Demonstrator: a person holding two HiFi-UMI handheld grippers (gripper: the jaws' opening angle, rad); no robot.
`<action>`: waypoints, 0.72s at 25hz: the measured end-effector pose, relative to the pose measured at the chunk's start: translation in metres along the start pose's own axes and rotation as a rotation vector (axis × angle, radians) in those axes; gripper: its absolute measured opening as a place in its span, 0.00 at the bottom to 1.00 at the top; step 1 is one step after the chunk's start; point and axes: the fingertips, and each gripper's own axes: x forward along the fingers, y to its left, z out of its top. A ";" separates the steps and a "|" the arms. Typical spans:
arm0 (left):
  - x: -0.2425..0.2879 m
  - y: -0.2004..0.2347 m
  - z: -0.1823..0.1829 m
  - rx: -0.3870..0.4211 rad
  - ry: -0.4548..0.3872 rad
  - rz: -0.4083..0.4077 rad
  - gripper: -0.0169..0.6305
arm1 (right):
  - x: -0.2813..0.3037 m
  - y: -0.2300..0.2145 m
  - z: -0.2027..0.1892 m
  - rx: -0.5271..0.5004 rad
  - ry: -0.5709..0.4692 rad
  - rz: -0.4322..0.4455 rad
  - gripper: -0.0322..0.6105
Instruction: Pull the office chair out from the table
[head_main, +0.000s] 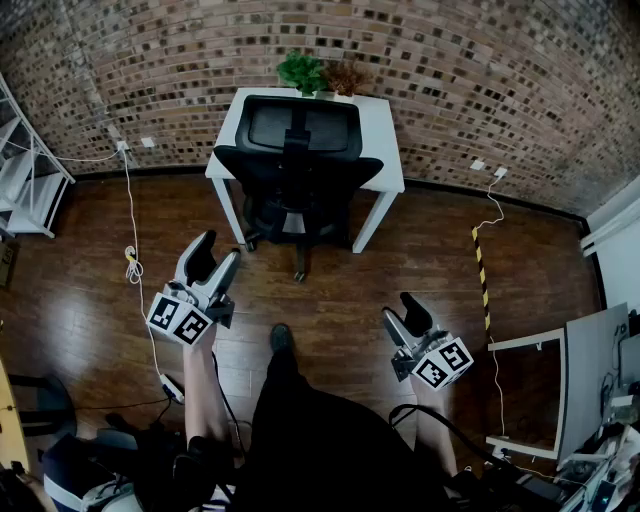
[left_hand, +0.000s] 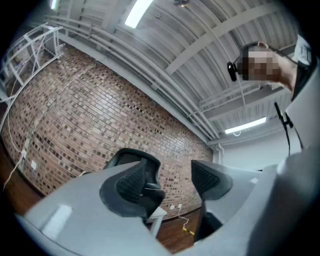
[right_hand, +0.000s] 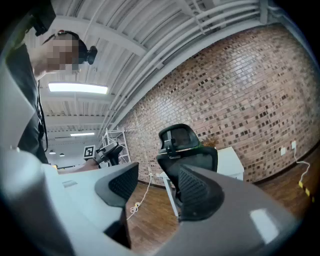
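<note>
"Two claws lie nearest us. What do we enter for them?"

"We enter the left claw (head_main: 221, 247) as spread, with nothing between its pads. It is held over the wooden floor (head_main: 340, 290) and tipped somewhat upward. The right claw (head_main: 400, 310) is likewise spread and empty, held about level. Both hang in the air in front of the person, whose dark shoe (head_main: 281, 337) shows between them."

"And on the floor beyond the claws?"

"We note a white cable (head_main: 130, 215) running along the boards on the left up to the wall. A yellow-and-black striped strip (head_main: 480, 265) lies on the right, and a white rack (head_main: 25, 170) stands at the far left."

"Where do we find the office chair?"

"We find the office chair (head_main: 298, 165) well apart from both claws. It is black, with its back and headrest towards us and its seat pushed under the white table (head_main: 385, 130). Its base shows between the table legs, one foot reaching out our way. Neither claw touches it. In the right gripper view the chair stands just beyond the right-hand pad. In the left gripper view its headrest shows behind the left-hand pad."

"And farthest off?"

"We record potted plants (head_main: 302, 70) on the table's far edge, against the brick wall (head_main: 480, 80)."
</note>
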 end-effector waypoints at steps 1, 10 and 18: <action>0.016 0.027 -0.002 0.027 0.033 0.013 0.66 | 0.023 -0.010 -0.001 -0.005 0.013 -0.004 0.46; 0.179 0.249 -0.100 0.162 0.346 -0.100 0.94 | 0.260 -0.159 -0.009 -0.113 0.087 -0.004 0.60; 0.271 0.337 -0.207 0.076 0.680 -0.340 0.89 | 0.422 -0.305 -0.035 -0.018 0.222 0.046 0.72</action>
